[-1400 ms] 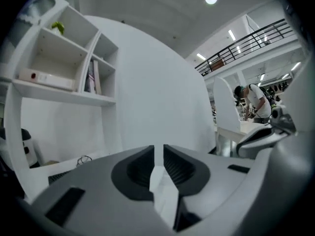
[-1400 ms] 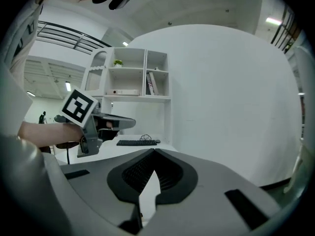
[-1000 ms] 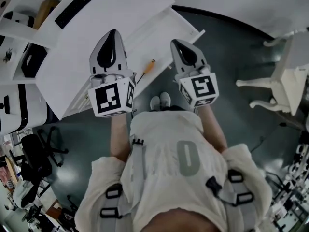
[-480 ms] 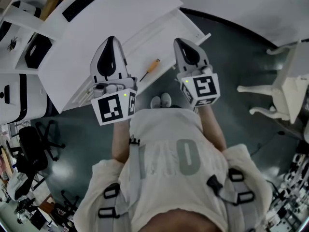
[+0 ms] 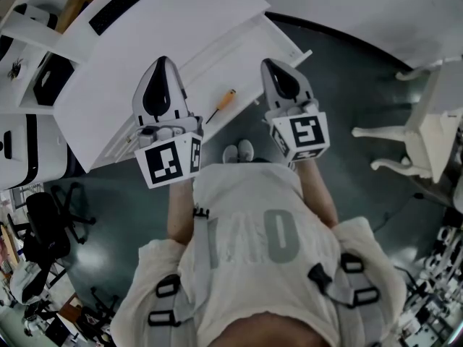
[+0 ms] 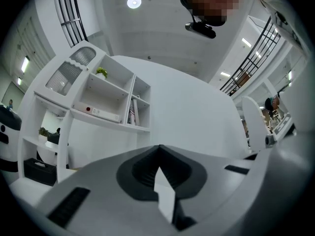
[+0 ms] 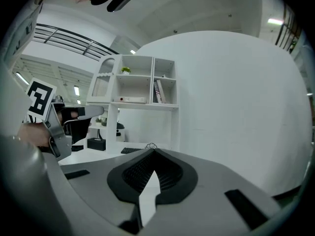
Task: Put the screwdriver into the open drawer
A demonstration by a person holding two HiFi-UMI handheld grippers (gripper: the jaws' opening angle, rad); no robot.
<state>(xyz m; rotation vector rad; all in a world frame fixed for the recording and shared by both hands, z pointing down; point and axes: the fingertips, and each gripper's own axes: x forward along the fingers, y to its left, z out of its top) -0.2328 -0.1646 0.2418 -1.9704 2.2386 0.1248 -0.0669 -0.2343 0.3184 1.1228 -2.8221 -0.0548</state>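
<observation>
A screwdriver (image 5: 222,105) with an orange handle lies inside the open white drawer (image 5: 271,38) that is pulled out from under the white desk (image 5: 166,27). My left gripper (image 5: 163,61) hangs over the drawer's left part, left of the screwdriver, shut and empty. My right gripper (image 5: 268,63) is over the drawer's right part, right of the screwdriver, also shut with nothing in it. In the left gripper view the left gripper (image 6: 158,147) points at a white wall, jaws together. In the right gripper view the right gripper (image 7: 151,151) shows its jaws together too. The screwdriver is in neither gripper view.
The person's shoes (image 5: 239,152) stand on the dark floor just before the drawer. A white chair (image 5: 423,125) is at the right and a black office chair (image 5: 43,230) at the lower left. A white shelf unit (image 6: 106,100) and a black keyboard (image 5: 123,2) sit on the desk.
My left gripper has shifted slightly over the drawer. The right gripper and the screwdriver stay where they were.
</observation>
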